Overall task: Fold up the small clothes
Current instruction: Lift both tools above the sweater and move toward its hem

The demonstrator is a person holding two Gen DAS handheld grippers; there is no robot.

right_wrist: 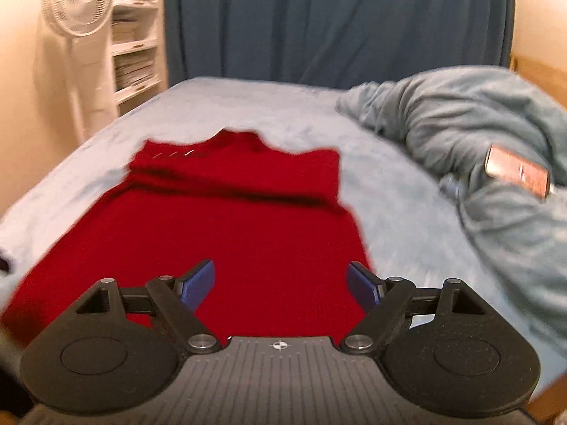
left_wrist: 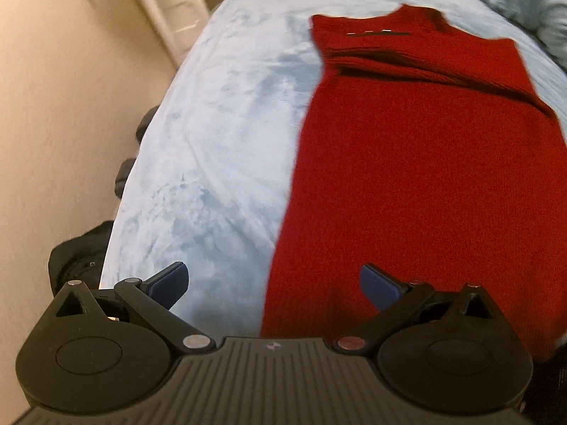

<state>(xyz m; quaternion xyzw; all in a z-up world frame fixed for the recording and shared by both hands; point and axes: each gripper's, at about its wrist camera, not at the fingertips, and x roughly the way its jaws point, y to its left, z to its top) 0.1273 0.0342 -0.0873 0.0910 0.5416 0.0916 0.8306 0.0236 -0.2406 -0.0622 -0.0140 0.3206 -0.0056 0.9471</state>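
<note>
A red knit garment (left_wrist: 407, 163) lies flat on the light blue bed, with a fold band across its far end near the neck; it also shows in the right wrist view (right_wrist: 226, 219). My left gripper (left_wrist: 274, 285) is open and empty, above the garment's near left edge. My right gripper (right_wrist: 281, 285) is open and empty, above the garment's near right part, with its right finger (right_wrist: 365, 288) near the garment's right edge.
The light blue bedcover (left_wrist: 219, 148) runs to the bed's left edge. Dark items (left_wrist: 76, 255) lie on the floor beside it. A bunched teal blanket (right_wrist: 478, 131) with a phone (right_wrist: 517, 171) lies at right. A white fan (right_wrist: 79, 3), shelves (right_wrist: 136, 56) and a dark curtain (right_wrist: 336, 21) stand behind.
</note>
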